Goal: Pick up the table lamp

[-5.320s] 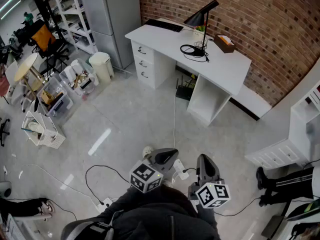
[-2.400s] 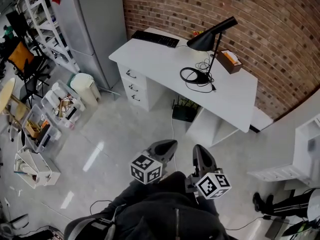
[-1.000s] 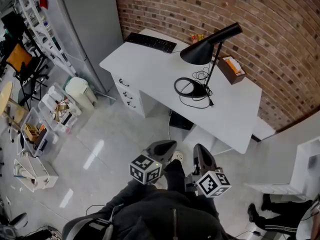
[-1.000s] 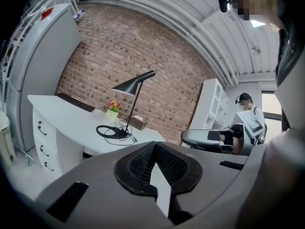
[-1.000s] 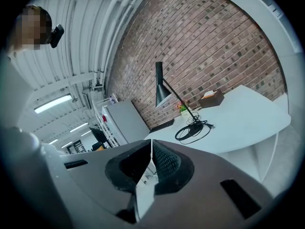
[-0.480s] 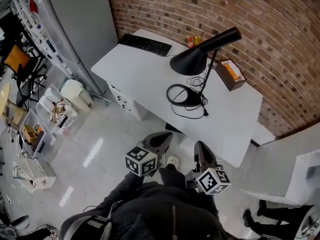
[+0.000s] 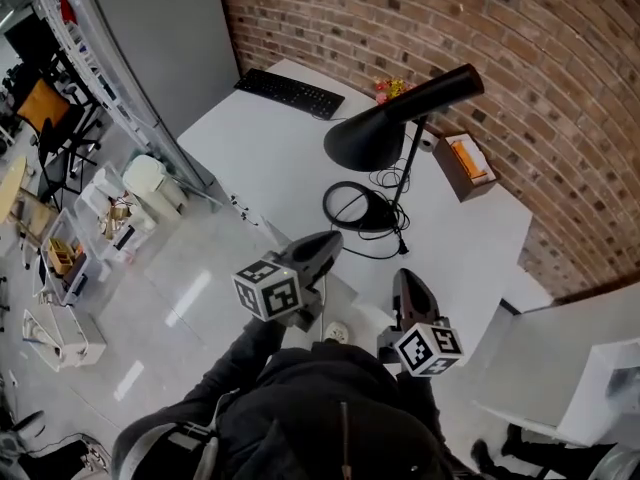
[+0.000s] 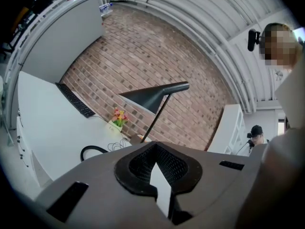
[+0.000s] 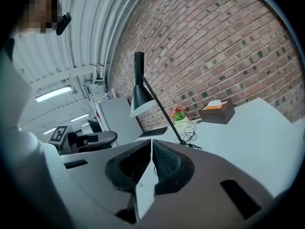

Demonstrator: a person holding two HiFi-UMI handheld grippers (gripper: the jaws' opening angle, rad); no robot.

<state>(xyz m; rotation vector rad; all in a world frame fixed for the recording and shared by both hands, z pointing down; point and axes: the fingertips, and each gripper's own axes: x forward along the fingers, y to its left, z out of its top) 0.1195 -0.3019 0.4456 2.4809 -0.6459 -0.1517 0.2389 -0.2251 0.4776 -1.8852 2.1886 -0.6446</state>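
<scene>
The black table lamp (image 7: 372,138) stands on the white desk (image 7: 250,163), its cone shade leaning over a round base ringed by a coiled black cable (image 7: 352,208). It also shows in the left gripper view as the lamp (image 8: 148,97) and in the right gripper view as the lamp (image 9: 140,99). My left gripper (image 7: 330,244) is shut and empty, over the desk's front edge, short of the lamp base. To its right my right gripper (image 7: 408,282) is likewise shut and empty. Both point at the lamp: left gripper (image 8: 153,150), right gripper (image 9: 151,148).
A black keyboard (image 7: 290,93) lies at the desk's far left. A small flower pot (image 7: 392,89) and a brown tissue box (image 7: 466,162) sit near the brick wall. A tall grey cabinet (image 7: 165,38) stands left of the desk. Bins (image 7: 115,218) crowd the floor.
The desk and lamp have come much nearer. Both grippers have moved forward toward the desk, the left one now over its front edge. Both stay shut.
</scene>
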